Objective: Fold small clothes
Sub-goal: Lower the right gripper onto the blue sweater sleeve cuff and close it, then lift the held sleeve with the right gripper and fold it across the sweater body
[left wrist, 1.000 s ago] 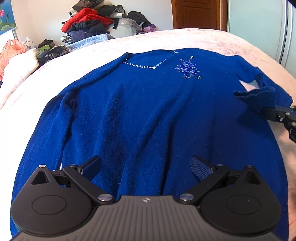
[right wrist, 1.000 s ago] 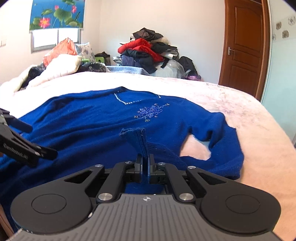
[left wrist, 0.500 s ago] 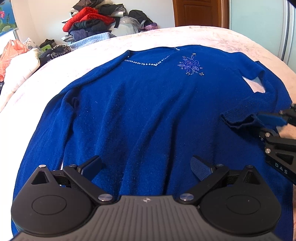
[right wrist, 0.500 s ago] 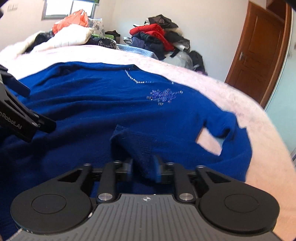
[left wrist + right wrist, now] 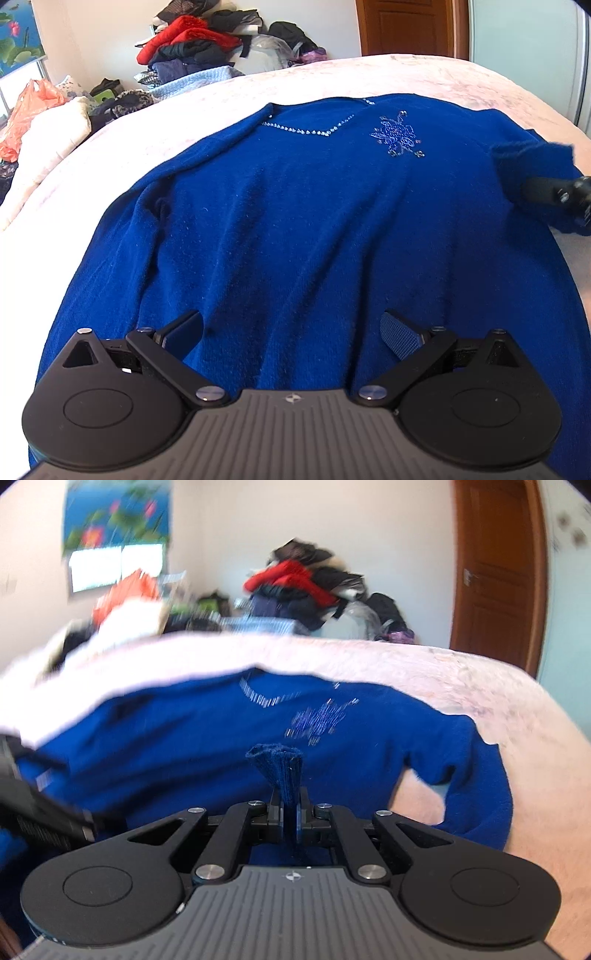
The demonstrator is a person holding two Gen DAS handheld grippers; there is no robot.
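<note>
Sweater (image 5: pixel 295 229) lies flat, front up, on the bed (image 5: pixel 424 77). Right gripper (image 5: pixel 290 812) pinches its cuff (image 5: pixel 280 768), sleeve at three o'clock, probably to fold inward. Left gripper (image 5: pixel 291 328) hovers spread over the hem at six o'clock, likely ready to anchor.

Black hand-held gripper (image 5: pixel 291 334), ribbed grey housing, silver screws, blue textured pads (image 5: pixel 400 334) (small logo)

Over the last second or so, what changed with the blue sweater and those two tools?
The right gripper let the sleeve cuff go half a second ago, its jaws opening, then closed on it again and lifted it. The left gripper stayed open and still over the blue sweater, which lies spread on the bed as before.
</note>
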